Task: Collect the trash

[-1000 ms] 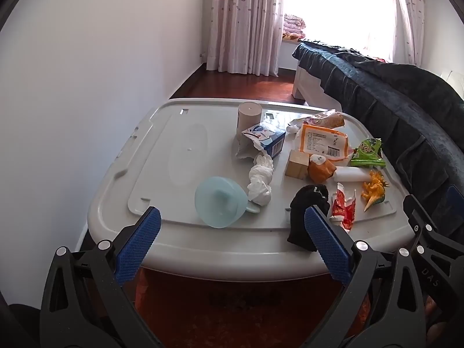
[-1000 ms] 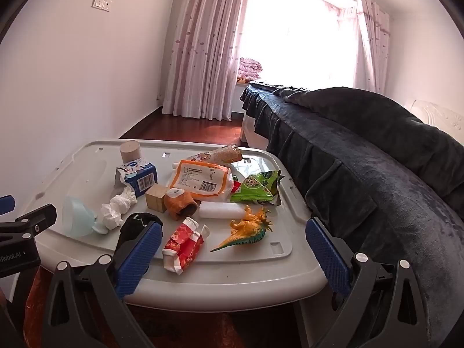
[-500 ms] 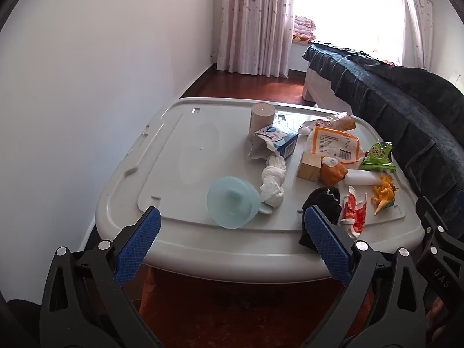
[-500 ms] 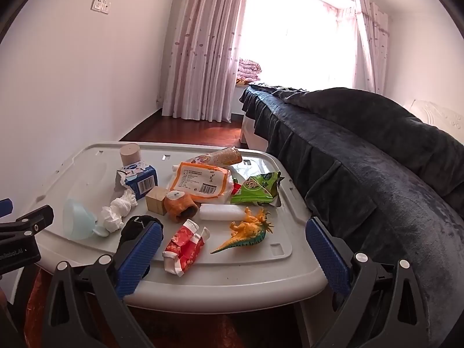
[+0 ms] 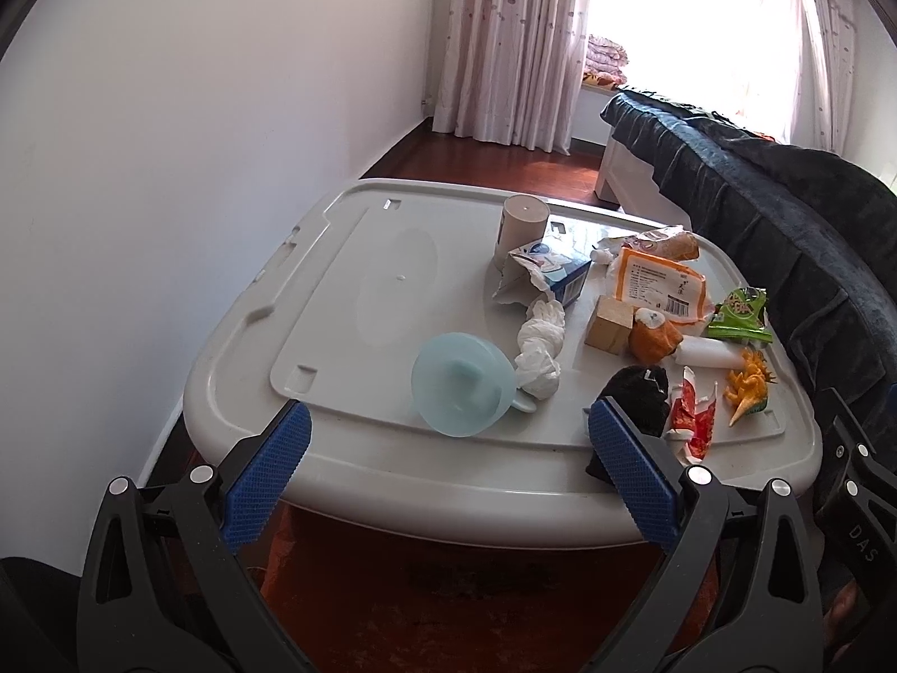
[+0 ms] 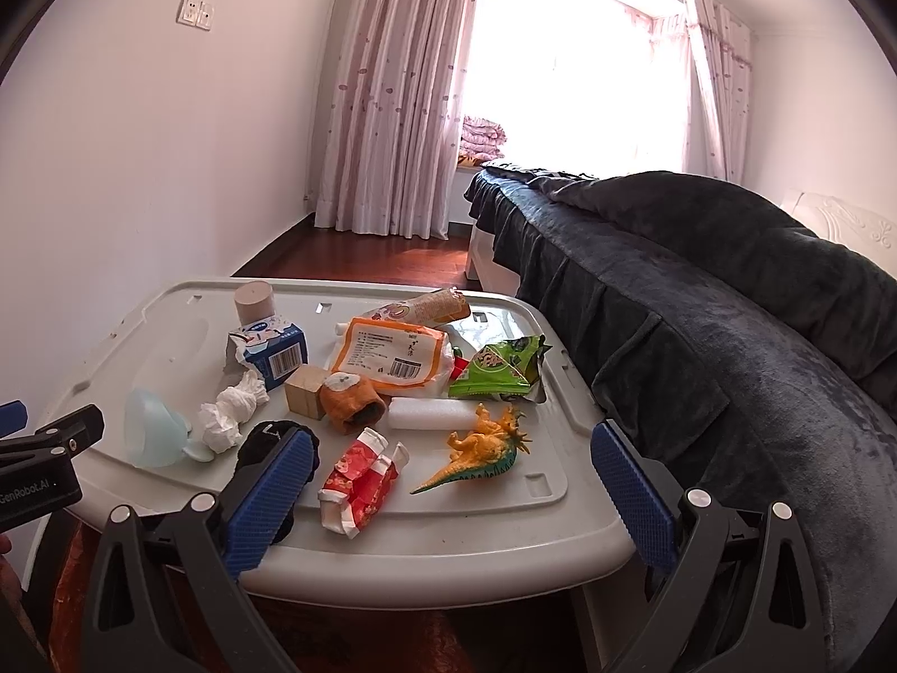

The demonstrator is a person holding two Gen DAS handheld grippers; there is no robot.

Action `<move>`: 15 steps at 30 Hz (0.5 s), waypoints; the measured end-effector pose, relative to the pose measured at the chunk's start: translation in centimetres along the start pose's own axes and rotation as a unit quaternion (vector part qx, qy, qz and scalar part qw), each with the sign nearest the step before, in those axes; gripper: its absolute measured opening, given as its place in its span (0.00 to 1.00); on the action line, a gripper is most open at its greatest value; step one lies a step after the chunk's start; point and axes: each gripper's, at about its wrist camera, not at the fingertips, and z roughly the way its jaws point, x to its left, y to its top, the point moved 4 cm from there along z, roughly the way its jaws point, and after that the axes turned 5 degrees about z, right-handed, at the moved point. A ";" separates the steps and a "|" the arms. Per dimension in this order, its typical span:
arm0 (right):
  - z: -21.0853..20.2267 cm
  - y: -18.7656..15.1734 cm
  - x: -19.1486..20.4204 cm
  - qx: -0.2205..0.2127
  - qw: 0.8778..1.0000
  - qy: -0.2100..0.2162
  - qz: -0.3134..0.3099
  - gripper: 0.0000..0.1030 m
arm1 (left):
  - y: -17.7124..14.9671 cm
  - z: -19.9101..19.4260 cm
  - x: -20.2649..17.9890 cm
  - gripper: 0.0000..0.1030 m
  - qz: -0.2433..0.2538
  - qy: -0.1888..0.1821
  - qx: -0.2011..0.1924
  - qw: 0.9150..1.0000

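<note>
Left tool (image 5: 448, 465) drawn back, both tools wide open, empty, red wrapper (image 6: 359, 482) lengthwise toward right tool (image 6: 448, 499)

Daylight pours in thru the window (image 6: 572, 95) at the back, so bright it's all white, no detail outside. The pink curtains (image 6: 392, 90) glow & the room is well lit. The white wall (image 5: 196, 112) on the left is evenly bright. A shiny glare patch sits on the far part of the grey bin lid (image 5: 359, 280). Shadows under the stuff on it are soft & small. The dark blanket (image 6: 729, 291) stays deep & dim w/ little detail. Both pics are sharp in the middle, no blur. Fisheye bends straight lines near the edges, & the corners go black.
</note>
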 end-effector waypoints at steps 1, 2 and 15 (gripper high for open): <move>0.0 0.0 0.0 0.000 1.000 0.000 0.000 0.95 | 0.0 0.0 0.0 0.94 0.000 0.001 0.000 1.000; 0.0 0.0 0.0 0.000 1.000 0.000 0.000 0.95 | 0.0 0.0 0.0 0.94 0.001 0.001 0.000 1.000; 0.0 0.0 0.0 -0.002 1.000 0.001 0.001 0.95 | 0.0 0.1 0.0 0.94 0.004 0.001 0.005 1.000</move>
